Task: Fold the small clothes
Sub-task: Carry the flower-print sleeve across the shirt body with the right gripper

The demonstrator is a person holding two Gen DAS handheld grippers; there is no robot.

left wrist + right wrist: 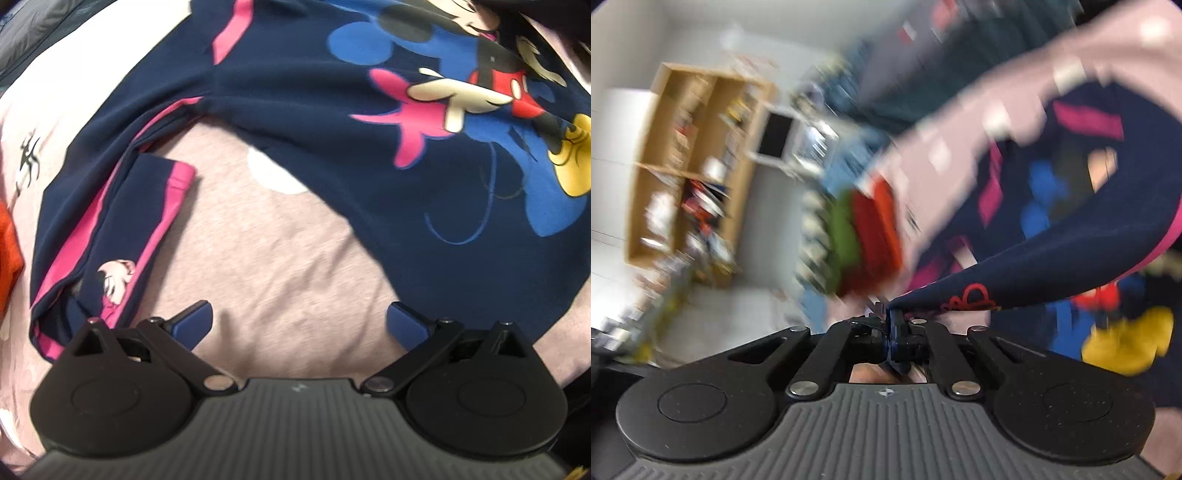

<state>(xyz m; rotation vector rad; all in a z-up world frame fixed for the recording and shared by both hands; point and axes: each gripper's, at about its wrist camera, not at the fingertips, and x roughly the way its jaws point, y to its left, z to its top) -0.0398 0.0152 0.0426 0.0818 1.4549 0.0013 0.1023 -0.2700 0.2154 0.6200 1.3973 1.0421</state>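
Note:
A small navy top (314, 92) with pink stripes and a cartoon mouse print lies on a pink bed sheet (266, 258). One sleeve (122, 236) is folded back at the left, its pink cuff pointing up. My left gripper (299, 325) is open and empty, hovering over the bare sheet below the top's hem. My right gripper (891, 321) is shut on a navy part of the top (1052, 258), which stretches taut up to the right. The right wrist view is blurred by motion.
An orange cloth (7, 243) lies at the left edge of the sheet. In the right wrist view a stack of red, orange and green folded clothes (864, 240) sits on the bed, with a wooden shelf unit (690, 166) and a white wall behind.

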